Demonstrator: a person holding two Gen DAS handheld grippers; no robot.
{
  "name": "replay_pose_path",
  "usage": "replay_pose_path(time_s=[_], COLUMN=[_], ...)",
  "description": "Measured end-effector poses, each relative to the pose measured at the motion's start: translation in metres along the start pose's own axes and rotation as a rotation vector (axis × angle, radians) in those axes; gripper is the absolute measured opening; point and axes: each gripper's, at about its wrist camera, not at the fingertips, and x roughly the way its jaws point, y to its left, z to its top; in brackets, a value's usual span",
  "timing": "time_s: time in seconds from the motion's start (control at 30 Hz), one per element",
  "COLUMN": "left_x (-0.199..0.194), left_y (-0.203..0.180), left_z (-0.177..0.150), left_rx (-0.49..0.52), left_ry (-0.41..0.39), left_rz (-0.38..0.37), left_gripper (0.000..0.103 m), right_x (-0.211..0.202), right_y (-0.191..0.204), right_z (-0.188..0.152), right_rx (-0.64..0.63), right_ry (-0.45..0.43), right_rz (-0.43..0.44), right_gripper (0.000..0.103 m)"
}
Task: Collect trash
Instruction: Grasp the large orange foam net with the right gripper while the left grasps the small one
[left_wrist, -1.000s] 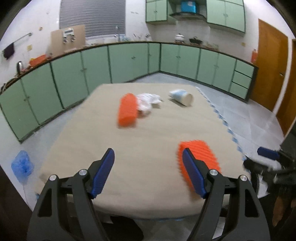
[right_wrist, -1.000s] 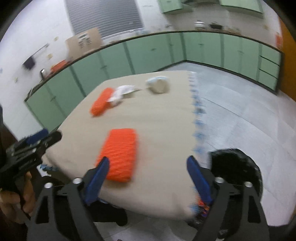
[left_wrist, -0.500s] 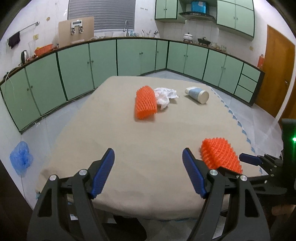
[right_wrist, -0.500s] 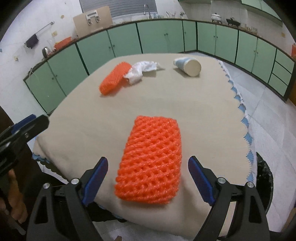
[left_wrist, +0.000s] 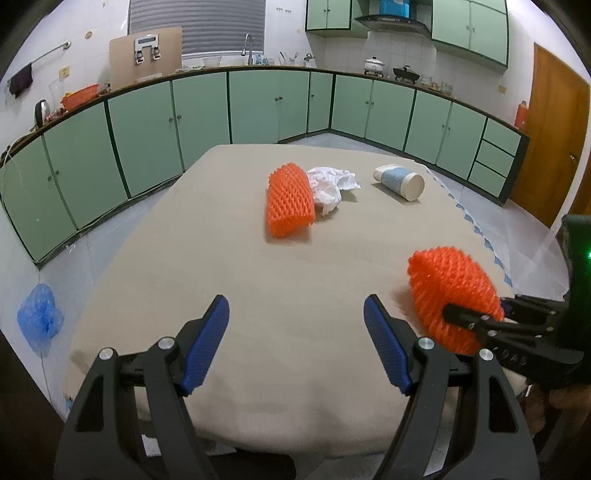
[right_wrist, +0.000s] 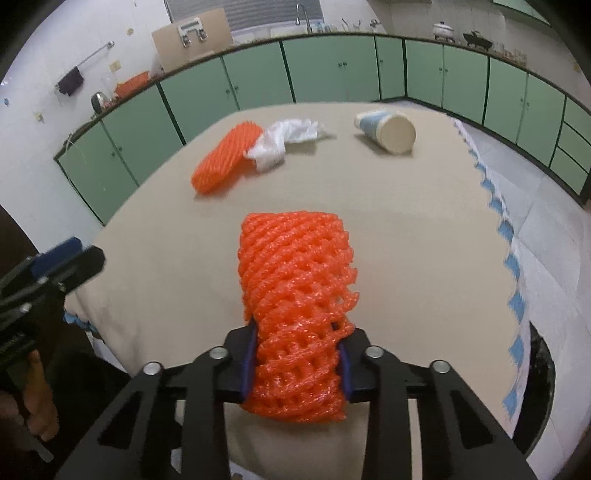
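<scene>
Left wrist view
Left gripper: spread wide, nothing between the blue pads, low over the near edge of the table.
Right gripper: at the right edge, clamped on an orange foam net, bunched up above the cloth.
Second orange net: flat on the far half of the table, touching a crumpled white wrapper on its right.
Paper cup: on its side, right of the wrapper, apart from it, mouth facing the camera.
Blue plastic bag: on the floor, left of the table.

Right wrist view
Right gripper: narrow, squeezing the near end of the orange foam net; far end free, pointing across the table.
Left gripper: at the left edge, state not readable here.
Second orange net: far left, against the crumpled white wrapper.
Paper cup: far right, lying down.
Black bin: partly visible below the right table edge.
</scene>
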Motion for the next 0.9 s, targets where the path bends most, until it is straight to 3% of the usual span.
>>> replay_pose_path(time_s=[0.2,0.73,0.87,0.9], left_x=[0.020,0.141,0.161,0.165], left_y=[0.001,-0.001,0.001,0.001], left_z=[0.027,0.081,0.083,0.084], left_rx=[0.005,-0.012,-0.015,-0.019], left_ry=[-0.012,0.115,0.150,0.163], left_rz=[-0.003,0.006,0.008,0.004], left_gripper=[0.071,0.067,0.060,0.053], right_x=[-0.005,0.013,0.024,0.027], right_y=[-0.008,-0.034,-0.039,-0.039], right_z=[0.026,0.075,0.079,0.080], right_rx=[-0.005,0.009,0.019,0.021], right_ry=[-0.060,-0.118,-0.109,-0.106], right_rz=[-0.003,-0.005,-0.005,-0.004], right_gripper=[0.029,0.029,0.029,0.029])
